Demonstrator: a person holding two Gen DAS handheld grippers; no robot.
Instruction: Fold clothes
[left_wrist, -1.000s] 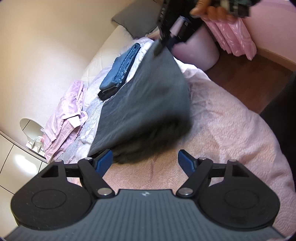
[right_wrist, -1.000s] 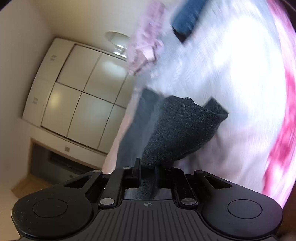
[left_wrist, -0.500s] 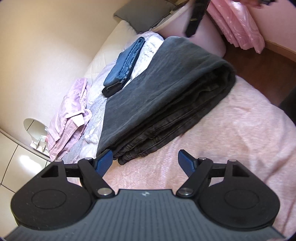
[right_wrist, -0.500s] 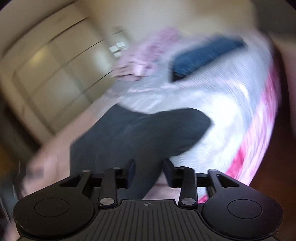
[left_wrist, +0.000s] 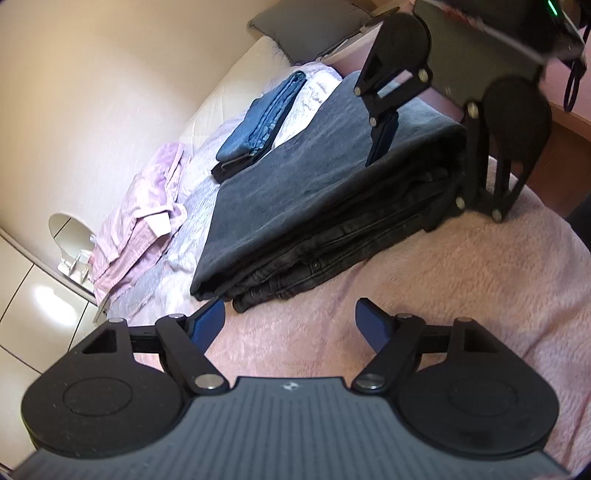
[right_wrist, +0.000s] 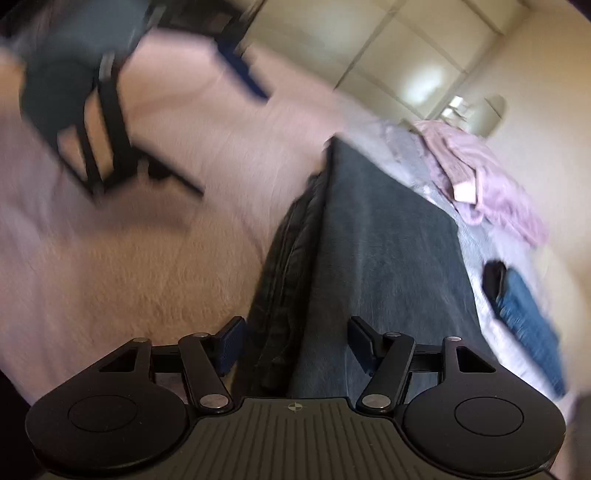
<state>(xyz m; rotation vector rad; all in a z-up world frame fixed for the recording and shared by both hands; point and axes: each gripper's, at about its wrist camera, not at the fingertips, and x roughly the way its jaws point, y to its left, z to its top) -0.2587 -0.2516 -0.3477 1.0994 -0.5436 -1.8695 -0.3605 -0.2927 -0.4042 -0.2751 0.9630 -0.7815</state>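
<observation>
Right-wrist view motion-blurred: left gripper (right_wrist: 155, 122) smeared, state unreadable there. Folded jeans (right_wrist: 373, 266) underside hidden; right gripper (left_wrist: 424, 147) body cropped.

A bed (left_wrist: 461, 295) covered by a pink fleecy blanket (left_wrist: 480, 332) is set against a cream wall (left_wrist: 92, 74) — glossy white cupboard doors (right_wrist: 406, 48) are lit brightly, and a grey pillow (left_wrist: 306, 26) is seen at the head.

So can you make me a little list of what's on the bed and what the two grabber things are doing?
surface: pink blanket
main item: dark grey jeans, folded, lying flat
behind it: blue jeans, folded; pink shirt, crumpled
left gripper: open, empty, at the near end of the grey jeans
right gripper: jaws have just been opening; the fold's far end lies between them, unpinched
</observation>
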